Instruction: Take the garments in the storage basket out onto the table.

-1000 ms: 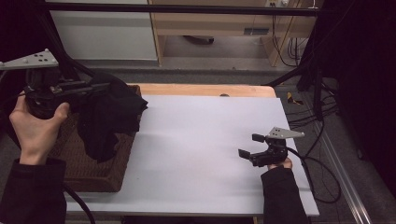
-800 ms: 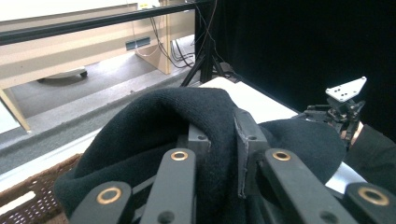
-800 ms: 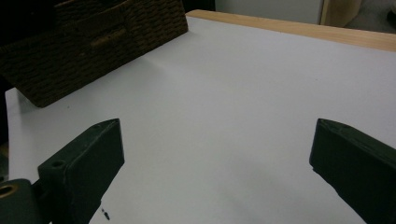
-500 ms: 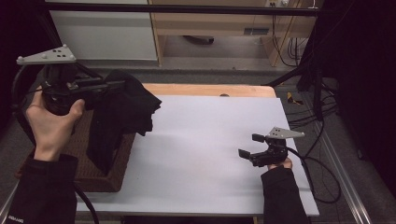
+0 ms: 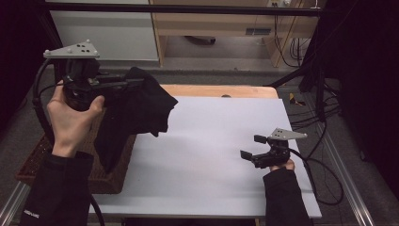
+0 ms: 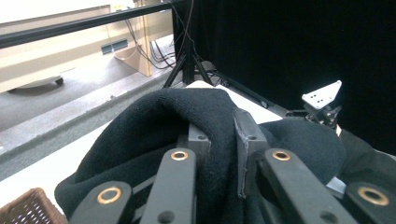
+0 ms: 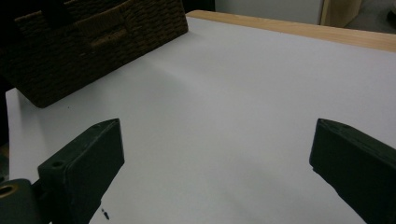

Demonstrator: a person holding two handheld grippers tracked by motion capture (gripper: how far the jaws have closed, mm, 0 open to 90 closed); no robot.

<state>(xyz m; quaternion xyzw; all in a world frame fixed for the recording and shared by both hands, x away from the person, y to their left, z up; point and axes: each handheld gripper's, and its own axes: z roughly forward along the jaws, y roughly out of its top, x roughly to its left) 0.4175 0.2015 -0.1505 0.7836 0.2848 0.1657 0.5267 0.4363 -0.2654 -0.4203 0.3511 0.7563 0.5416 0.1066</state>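
At the upper left of the high view, the left gripper (image 5: 136,84) is clenched on a black garment (image 5: 136,113), a fold of knit cloth pinched between its jaws. The cloth hangs in the air, its lower end trailing into the wicker basket (image 5: 110,176) at the lower left. The step in hand looks like lifting the garment out of the basket and carrying it toward the table's middle. The next move probably calls for raising it until the tail is free of the rim, then lowering it flat on the white table surface (image 5: 211,155).

At the lower right, the right gripper (image 5: 247,147) rests low over the table, jaws spread wide, holding nothing.

The white sheet lies over a wooden top. Beyond are a grey floor, pale cabinets, cables and dark curtains on the right.
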